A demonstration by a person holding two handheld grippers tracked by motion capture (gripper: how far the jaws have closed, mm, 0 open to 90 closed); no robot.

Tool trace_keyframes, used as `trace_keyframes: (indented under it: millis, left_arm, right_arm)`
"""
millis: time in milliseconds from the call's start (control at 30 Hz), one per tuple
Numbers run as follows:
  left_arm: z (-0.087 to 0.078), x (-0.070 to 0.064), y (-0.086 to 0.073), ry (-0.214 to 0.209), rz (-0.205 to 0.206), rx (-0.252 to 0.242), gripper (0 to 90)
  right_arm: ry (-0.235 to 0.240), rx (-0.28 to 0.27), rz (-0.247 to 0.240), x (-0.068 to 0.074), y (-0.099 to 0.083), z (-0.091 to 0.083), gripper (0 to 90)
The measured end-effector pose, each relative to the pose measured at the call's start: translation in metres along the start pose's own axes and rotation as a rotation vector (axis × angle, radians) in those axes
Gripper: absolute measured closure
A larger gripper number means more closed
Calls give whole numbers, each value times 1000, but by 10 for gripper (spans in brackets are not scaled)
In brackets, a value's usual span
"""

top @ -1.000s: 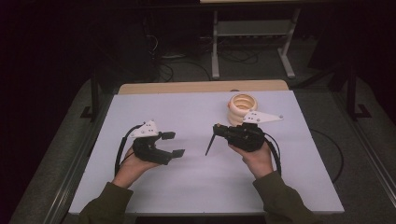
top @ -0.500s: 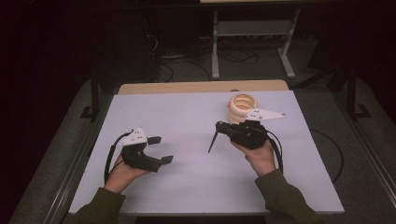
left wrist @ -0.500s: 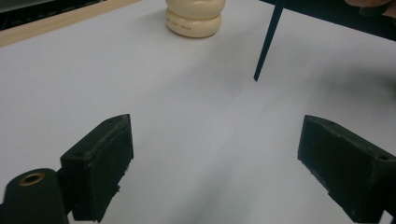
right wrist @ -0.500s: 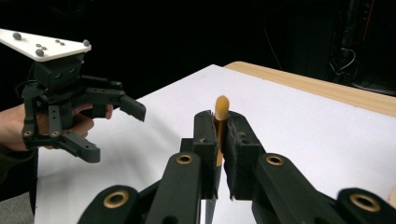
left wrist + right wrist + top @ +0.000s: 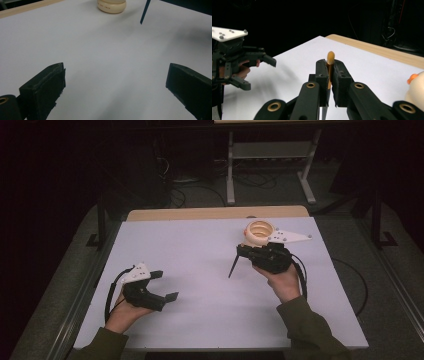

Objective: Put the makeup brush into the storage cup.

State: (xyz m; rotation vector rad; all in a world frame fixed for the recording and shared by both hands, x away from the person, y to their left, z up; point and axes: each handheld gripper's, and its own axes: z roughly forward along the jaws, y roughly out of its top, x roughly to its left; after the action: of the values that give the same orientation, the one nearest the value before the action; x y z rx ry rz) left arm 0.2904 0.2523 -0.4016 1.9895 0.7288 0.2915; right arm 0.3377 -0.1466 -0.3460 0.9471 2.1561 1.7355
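Left gripper (image 5: 161, 285) drawing back toward lower left, jaws gaping wide, right gripper (image 5: 239, 254) pinching a thin stick (image 5: 233, 266) beside the cream pot (image 5: 259, 233) at upper right

Cream round ribbed holder (image 5: 111, 5) — top cut by frame edge in left gripper view. Thin dark stick with orange tip (image 5: 330, 65) — mid-length hidden between right gripper (image 5: 330, 75) pads.

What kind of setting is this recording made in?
Probably a lab or workshop set up for recording: a bare white table in a dark room, metal stands and loose cables on the floor behind, and a person working with hand-held grippers.
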Motion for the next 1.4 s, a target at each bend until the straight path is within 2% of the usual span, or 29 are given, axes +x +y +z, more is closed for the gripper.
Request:
trace_keyframes:
  millis: [200,433,667,833,1033,1300,1367,1400]
  left_arm:
    - [-5,-1,-6,12,-3,-17,21]
    - [-12,-2,-12,24,-13,-12,21]
    - [-19,-2,-16,43,-28,-11,1]
    - [-23,-2,-19,58,-31,-10,0]
    - [-24,-3,-23,61,-32,-1,0]
    - [-25,-4,-26,47,-55,7,0]
    - [-24,-4,-27,50,-53,5,0]
    - [-25,-3,-27,52,-38,6,0]
  right_arm:
    - [-13,1,-9,-3,7,-2,829]
    - [-25,5,-22,-6,14,0,829]
    - [-41,5,-6,-12,19,-1,830]
    - [-58,1,-12,-15,24,-4,829]
    - [-73,1,-14,-19,30,-6,829]
    - [-91,-5,-25,-25,40,-8,829]
    - [-95,-8,-27,-26,42,-8,829]
    - [-96,-7,-25,-27,43,-8,829]
